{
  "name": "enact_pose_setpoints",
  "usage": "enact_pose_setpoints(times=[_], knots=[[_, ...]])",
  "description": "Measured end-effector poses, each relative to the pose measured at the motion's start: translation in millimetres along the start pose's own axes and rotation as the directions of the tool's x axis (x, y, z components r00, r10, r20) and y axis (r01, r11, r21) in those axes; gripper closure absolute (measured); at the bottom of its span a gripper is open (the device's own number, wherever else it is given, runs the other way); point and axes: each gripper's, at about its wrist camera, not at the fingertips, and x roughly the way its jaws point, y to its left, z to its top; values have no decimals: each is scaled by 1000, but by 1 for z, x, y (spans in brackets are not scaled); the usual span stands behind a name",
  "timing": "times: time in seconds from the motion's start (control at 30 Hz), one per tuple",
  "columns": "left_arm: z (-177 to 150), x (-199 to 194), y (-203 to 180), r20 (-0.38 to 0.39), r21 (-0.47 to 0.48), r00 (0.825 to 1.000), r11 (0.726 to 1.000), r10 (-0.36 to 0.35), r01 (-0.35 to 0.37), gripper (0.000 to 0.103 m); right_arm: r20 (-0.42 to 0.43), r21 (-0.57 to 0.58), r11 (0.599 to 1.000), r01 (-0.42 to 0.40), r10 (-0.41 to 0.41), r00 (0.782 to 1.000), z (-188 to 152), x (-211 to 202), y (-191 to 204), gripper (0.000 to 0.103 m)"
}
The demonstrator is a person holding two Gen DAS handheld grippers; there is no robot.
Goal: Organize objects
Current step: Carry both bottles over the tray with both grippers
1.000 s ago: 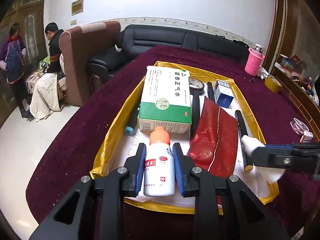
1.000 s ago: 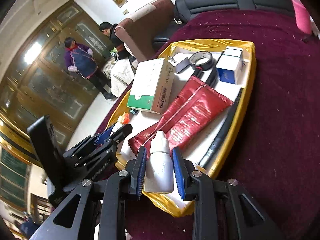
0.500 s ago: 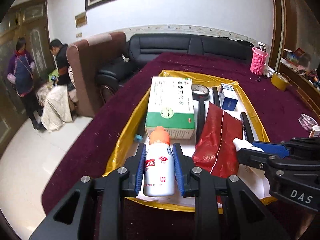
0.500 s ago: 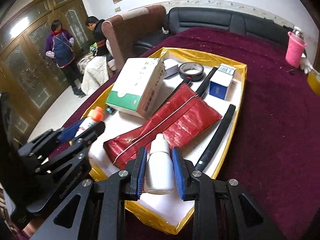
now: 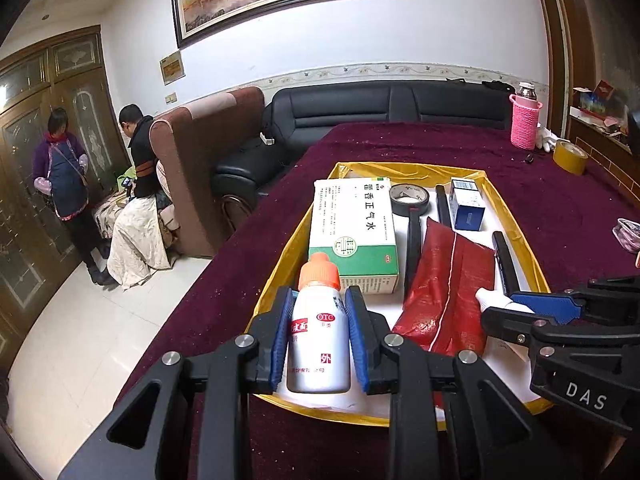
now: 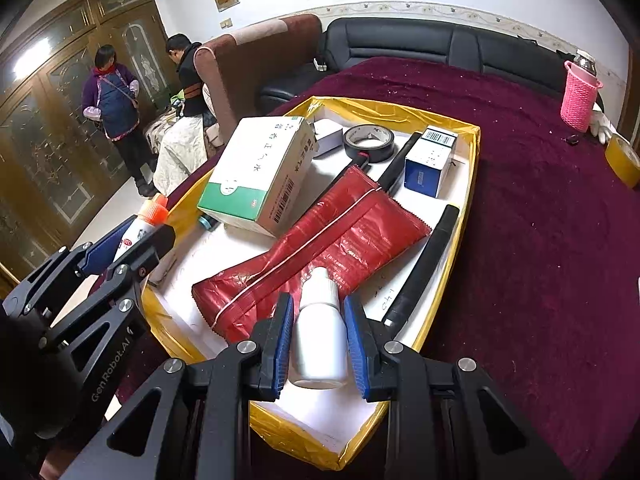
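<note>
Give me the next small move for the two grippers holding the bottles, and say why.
Probably carry both bottles clear of the tray toward a spot on the maroon cloth. The left gripper is shut on the orange-capped bottle, the right gripper on the white dropper bottle, both over the tray's near end.

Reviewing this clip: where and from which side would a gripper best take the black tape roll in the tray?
Probably the tape roll from above, one finger in its open centre, one outside the rim on the side away from the green-and-white box: it lies flat, hole up.
</note>
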Motion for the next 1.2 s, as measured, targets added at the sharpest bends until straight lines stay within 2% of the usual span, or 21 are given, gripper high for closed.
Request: enact_pose_setpoints(times=[0.87,1.2], knots=[[-1,13,-5,-34,12,999,1000,-25,26,77,21,35,999,-20,19,1000,3,-3,-10,74],[0,13,-10,-43,12,997,997,-70,71,77,14,48,998,-33,33,999,2,-1,-12,74]])
